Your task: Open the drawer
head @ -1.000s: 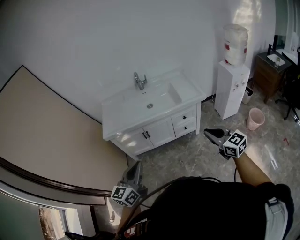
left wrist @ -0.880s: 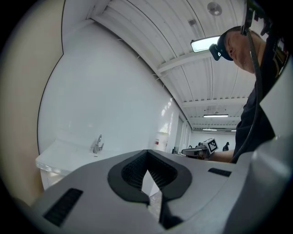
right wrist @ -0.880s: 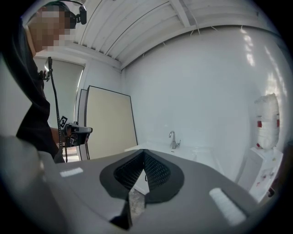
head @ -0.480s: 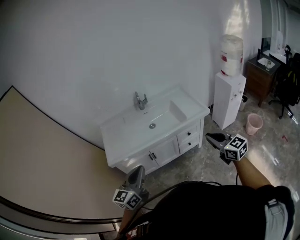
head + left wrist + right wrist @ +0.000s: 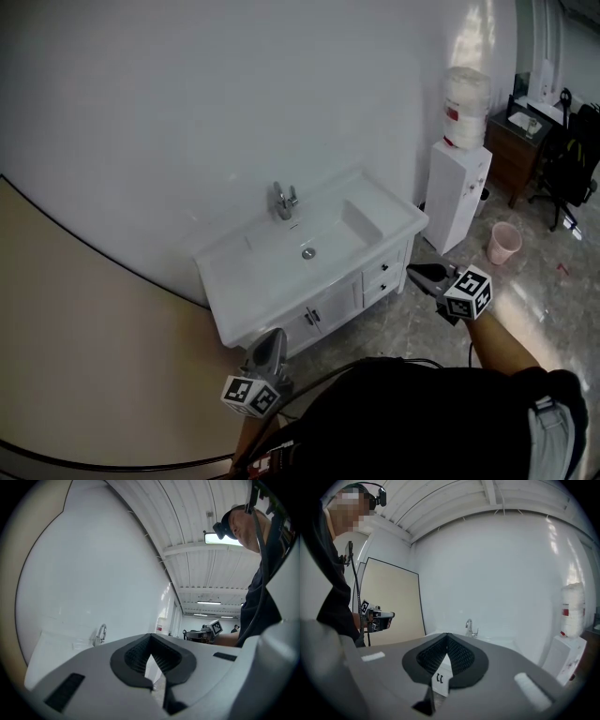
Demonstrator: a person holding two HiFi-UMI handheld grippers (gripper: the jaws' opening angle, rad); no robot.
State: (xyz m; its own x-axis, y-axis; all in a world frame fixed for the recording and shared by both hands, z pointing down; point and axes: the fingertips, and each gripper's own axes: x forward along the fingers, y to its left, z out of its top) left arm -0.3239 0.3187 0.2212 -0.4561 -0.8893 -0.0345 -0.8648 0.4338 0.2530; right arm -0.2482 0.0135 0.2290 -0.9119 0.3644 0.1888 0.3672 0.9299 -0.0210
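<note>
A white vanity [image 5: 225, 309] with a sink and a faucet [image 5: 283, 201] stands against the wall. Its two drawers [image 5: 382, 273] with dark knobs are stacked at its right end, beside a pair of cabinet doors [image 5: 314, 314]. My left gripper [image 5: 273, 339] hangs shut and empty in front of the vanity's left part, well short of it. My right gripper [image 5: 417, 274] is shut and empty too, just right of the drawers and apart from them. The left gripper view shows its jaws [image 5: 151, 656] closed, with the faucet [image 5: 101, 633] beyond. The right gripper [image 5: 446, 656] looks at the door handles [image 5: 439, 678].
A white water dispenser [image 5: 457, 187] stands right of the vanity, with a pink bin [image 5: 504, 243] on the marble floor by it. A dark wooden desk [image 5: 525, 131] and an office chair [image 5: 572, 155] are at the far right. A beige panel [image 5: 84, 356] leans on the left.
Both grippers have been carried forward with the person, and the vanity now looks nearer and larger. Both jaws have stayed shut and empty.
</note>
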